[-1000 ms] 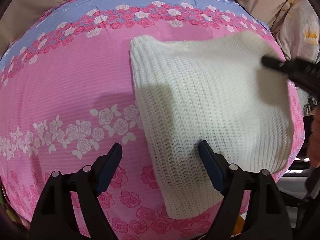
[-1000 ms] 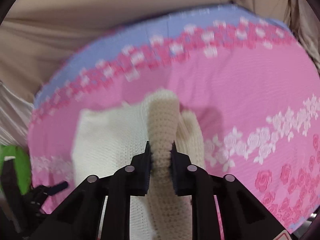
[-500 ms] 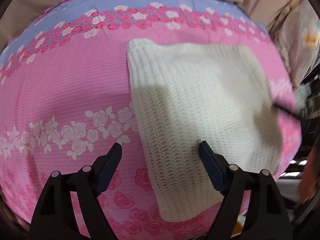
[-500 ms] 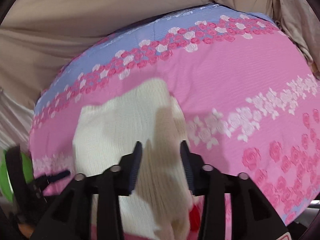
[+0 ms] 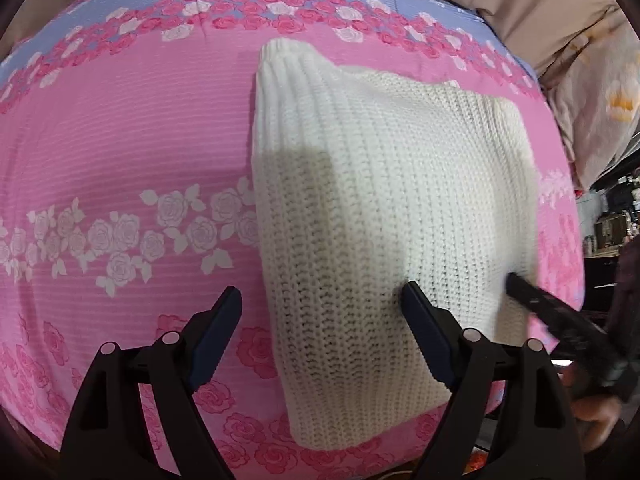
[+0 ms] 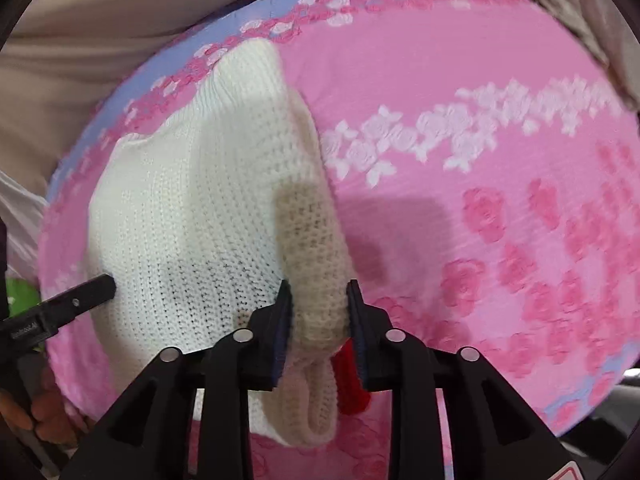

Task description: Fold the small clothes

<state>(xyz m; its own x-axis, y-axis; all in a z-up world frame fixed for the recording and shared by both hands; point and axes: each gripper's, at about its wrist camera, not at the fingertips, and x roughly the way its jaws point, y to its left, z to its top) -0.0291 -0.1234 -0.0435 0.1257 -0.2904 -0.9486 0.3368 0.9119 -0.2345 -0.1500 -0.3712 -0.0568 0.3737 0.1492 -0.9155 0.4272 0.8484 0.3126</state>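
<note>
A folded white knit garment (image 5: 384,200) lies on the pink rose-print sheet (image 5: 120,140). My left gripper (image 5: 322,320) is open just above its near left edge, with one finger over the knit and one over the sheet. In the right wrist view the garment (image 6: 192,200) fills the left half. My right gripper (image 6: 318,304) has its jaws closed around a thick rolled edge of the knit (image 6: 316,280); something red (image 6: 352,380) shows beneath. The right gripper's finger (image 5: 532,300) shows at the garment's right edge in the left wrist view.
A beige cloth backdrop (image 6: 100,40) rises behind the bed. A floral pillow (image 5: 600,100) sits at the far right, with dark shelves (image 5: 616,216) beyond the bed edge. A green object (image 6: 22,296) is at the left edge. The left gripper's finger (image 6: 80,296) reaches in there.
My right gripper let go of the raised knit fold, dropped back to the near edge, and closed on the rolled edge there. The garment now lies flatter. My left gripper stayed open.
</note>
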